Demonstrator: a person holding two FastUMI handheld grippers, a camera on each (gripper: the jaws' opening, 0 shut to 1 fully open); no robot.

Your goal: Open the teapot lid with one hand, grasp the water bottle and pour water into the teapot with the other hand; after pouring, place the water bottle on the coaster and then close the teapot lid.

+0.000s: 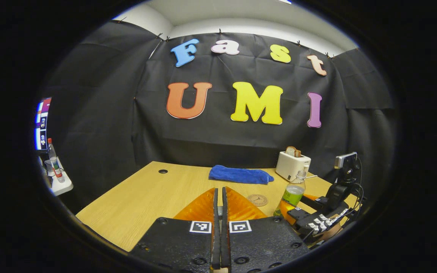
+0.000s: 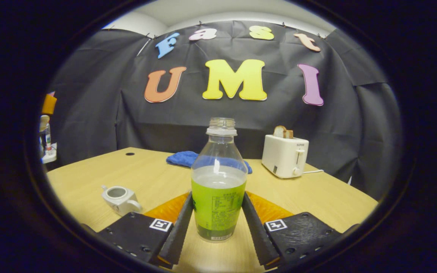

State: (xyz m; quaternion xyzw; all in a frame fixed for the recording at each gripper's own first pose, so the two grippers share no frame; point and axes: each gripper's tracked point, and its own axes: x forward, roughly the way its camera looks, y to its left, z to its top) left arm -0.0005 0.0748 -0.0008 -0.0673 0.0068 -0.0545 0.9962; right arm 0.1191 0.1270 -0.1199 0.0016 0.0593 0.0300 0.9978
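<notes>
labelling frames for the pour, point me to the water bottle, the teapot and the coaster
water bottle (image 2: pixel 219 197): right gripper view, on its green label
teapot (image 2: pixel 120 200): right gripper view, on its white body
coaster (image 1: pixel 257 200): left gripper view, on its round top face

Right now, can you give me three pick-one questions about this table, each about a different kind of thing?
1. In the right gripper view, where does the boxy white toaster stand?
A) right of the bottle
B) left of the bottle
C) on the floor

2. What colour is the label on the clear plastic bottle?
A) red
B) green
C) purple

3. The small white teapot is:
A) without its lid
B) lidded
C) tipped over

Answers: 1 A, the toaster sits off to the bottle's right. 2 B, a green label wraps its lower half. 3 A, its round top opening is bare.
</notes>
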